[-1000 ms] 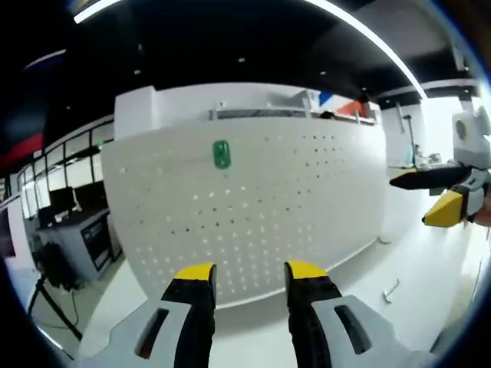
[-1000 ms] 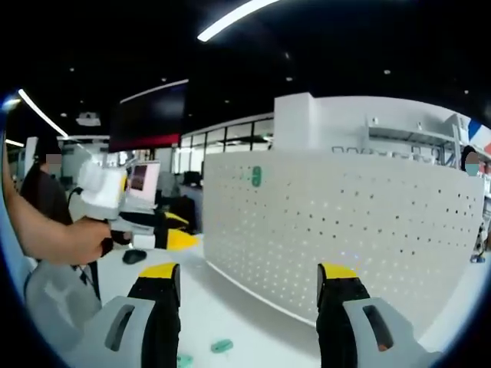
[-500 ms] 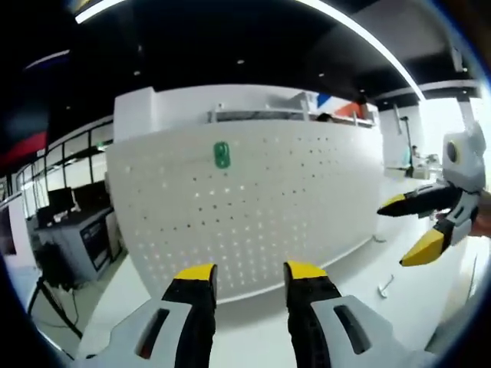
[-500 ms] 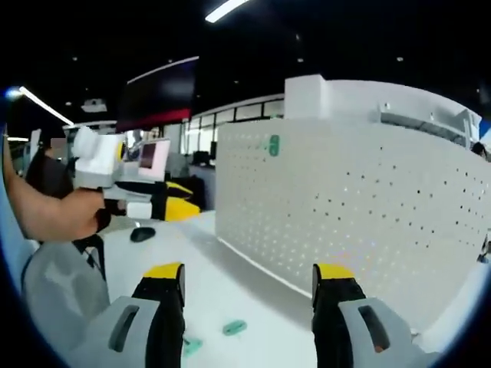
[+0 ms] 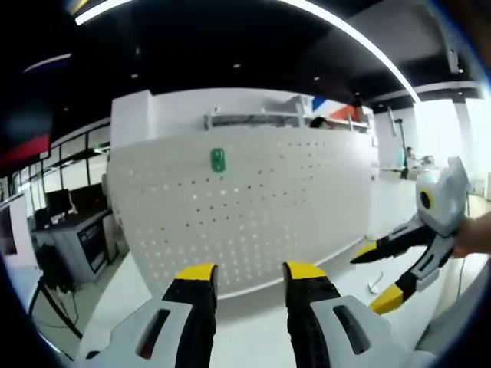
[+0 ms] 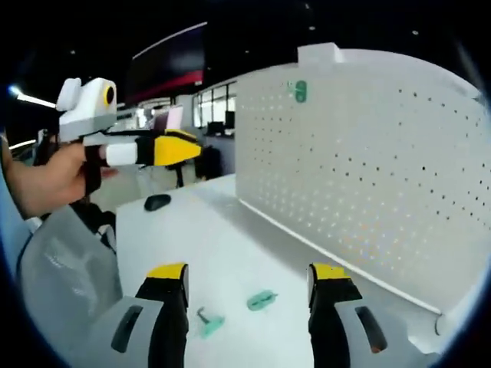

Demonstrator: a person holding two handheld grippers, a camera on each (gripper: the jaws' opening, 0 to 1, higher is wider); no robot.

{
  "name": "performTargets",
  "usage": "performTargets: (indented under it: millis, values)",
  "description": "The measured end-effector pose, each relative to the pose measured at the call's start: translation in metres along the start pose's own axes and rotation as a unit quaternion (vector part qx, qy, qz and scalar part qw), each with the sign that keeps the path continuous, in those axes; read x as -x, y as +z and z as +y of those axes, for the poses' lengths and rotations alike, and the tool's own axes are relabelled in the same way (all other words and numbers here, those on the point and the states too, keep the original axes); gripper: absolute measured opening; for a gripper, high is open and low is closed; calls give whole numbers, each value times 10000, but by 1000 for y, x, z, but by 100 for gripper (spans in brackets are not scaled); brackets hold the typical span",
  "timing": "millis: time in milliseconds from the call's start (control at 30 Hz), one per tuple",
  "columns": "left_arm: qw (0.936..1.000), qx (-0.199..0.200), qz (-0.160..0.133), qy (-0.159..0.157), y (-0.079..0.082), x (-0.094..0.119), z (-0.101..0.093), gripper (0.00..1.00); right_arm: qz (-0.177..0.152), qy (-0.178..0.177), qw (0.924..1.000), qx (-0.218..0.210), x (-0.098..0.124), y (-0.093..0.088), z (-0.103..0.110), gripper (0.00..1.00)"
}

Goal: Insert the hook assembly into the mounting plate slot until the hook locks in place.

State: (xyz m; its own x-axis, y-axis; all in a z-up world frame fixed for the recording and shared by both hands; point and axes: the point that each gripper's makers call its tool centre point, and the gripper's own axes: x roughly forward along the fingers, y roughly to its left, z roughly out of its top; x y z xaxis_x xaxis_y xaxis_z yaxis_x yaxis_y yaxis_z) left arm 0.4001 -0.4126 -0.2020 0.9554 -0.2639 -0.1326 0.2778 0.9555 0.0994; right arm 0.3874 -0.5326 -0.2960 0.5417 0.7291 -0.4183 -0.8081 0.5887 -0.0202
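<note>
1. White counter [image 6: 230,253] carries an upright white perforated mounting plate [image 6: 368,153].
2. Right gripper [image 6: 245,280]: yellow-tipped fingers spread, empty, above two small green plastic hook pieces [image 6: 261,300] lying flat.
3. Left gripper [image 5: 249,276]: fingers apart, empty, facing the plate.
4. Judgement: pickup not yet begun; next, lower onto a hook piece and close.

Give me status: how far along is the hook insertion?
Done: one green piece already sits on the pegboard. In hand: nothing; the left gripper and right gripper are open. Left: two green hook parts still lie on the table, unpicked.
</note>
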Motion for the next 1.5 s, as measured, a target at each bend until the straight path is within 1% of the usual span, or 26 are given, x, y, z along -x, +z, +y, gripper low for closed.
performTargets:
  millis: [100, 267, 433, 600, 733, 833, 1067, 1167, 1433, 1500]
  values:
    - [10000, 10, -17, 5, 0, 4, 0, 35, 120, 62, 9999, -12, -5, -9, 5, 62]
    - [10000, 30, 1, -4, -4, 9, -1, 36, 387, 163, 9991, -8, -12, -26, 14, 60]
    - [10000, 58, 11, -11, -7, 13, -2, 35, 611, 280, 9977, -35, -18, -39, 22, 55]
    - [10000, 71, 10, -11, -8, 16, -2, 35, 841, 370, 9958, -27, -20, -49, 27, 49]
    - [10000, 89, -9, 0, -8, 19, -2, 36, 966, 384, 9946, -44, -21, -54, 29, 45]
    - [10000, 95, 10, -21, -11, 21, -4, 36, 1189, 405, 9920, -80, -22, -62, 29, 42]
    - [9999, 104, 10, -42, -13, 24, -3, 35, 1392, 425, 9893, -71, -26, -67, 31, 35]
    - [9999, 107, 9, -40, -14, 26, -3, 35, 1552, 419, 9868, -191, -29, -72, 31, 30]
    - [9999, 131, 25, -57, -16, 28, -1, 35, 1927, 363, 9793, -501, -33, -87, 34, 24]
    - [9999, 131, 12, -59, -16, 29, -1, 35, 2002, 368, 9777, -516, -33, -90, 36, 23]
